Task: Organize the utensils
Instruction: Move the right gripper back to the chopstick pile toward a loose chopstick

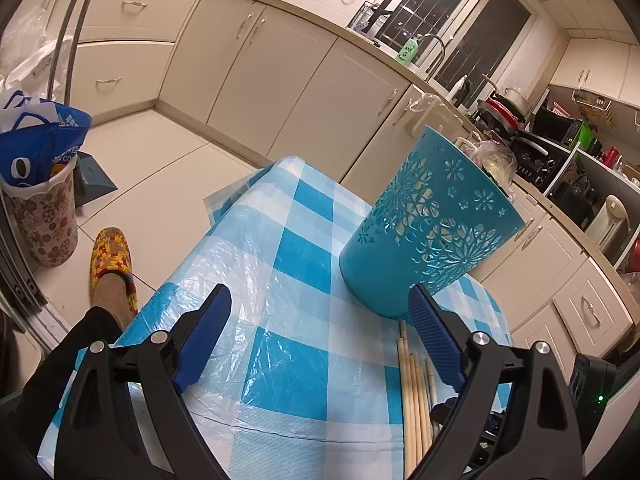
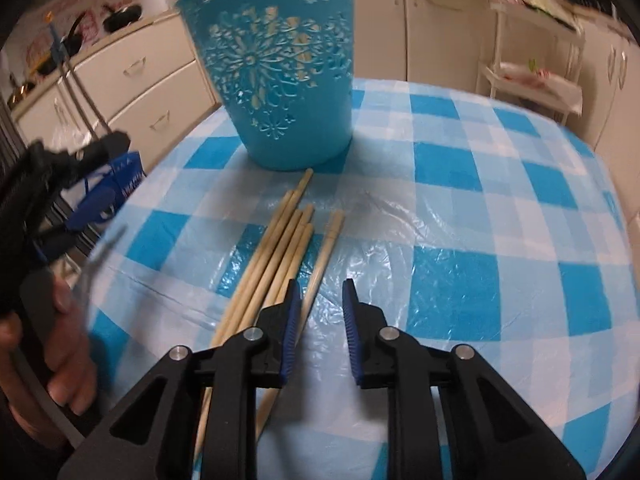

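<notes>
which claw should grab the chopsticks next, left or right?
Right, probably. The right claw sits low over the chopsticks, jaws narrowly apart with nothing between them. The left claw stands wide open, aimed at the blue holder, chopsticks off to its side.

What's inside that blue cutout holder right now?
Through the cutouts of the blue holder pale, stick-like shapes show, possibly chopsticks already inside. Its solid lower wall hides the bottom. More chopsticks lie loose on the checked tablecloth.

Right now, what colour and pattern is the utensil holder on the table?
Teal-blue utensil holder with cut-out flower and star patterns; clearest in the right wrist view.
</notes>
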A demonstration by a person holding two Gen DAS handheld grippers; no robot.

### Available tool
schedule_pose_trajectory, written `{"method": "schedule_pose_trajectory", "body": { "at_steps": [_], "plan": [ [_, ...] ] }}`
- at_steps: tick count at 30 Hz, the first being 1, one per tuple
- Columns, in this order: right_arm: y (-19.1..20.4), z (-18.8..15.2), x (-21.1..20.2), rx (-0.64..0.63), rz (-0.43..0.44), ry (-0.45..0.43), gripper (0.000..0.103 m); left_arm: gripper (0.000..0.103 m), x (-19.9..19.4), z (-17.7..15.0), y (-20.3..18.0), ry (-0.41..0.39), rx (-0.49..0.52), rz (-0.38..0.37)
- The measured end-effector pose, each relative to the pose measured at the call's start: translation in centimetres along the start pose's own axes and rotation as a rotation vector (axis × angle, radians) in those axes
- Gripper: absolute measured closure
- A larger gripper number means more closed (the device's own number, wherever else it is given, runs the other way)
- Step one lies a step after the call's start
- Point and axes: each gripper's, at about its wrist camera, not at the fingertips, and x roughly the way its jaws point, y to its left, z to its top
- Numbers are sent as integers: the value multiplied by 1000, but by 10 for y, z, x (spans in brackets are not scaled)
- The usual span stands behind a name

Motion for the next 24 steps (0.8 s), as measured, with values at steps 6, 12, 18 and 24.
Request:
{"method": "schedule_pose_trajectory", "body": {
  "at_steps": [6,12,18,24],
  "plan": [
    [-23,-2,-5,20,-7,-1,93,16,10,-7,-33,118,143,27],
    [-57,-13,-13,128,58,-19,94,16,21,-28,-77,216,334,83],
    [-65,-14,-13,175,112,-21,94,16,39,-43,-93,313,457,212],
    [-69,-15,-12,198,141,-22,93,16,44,-48,-96,349,499,241]
  ]
}}
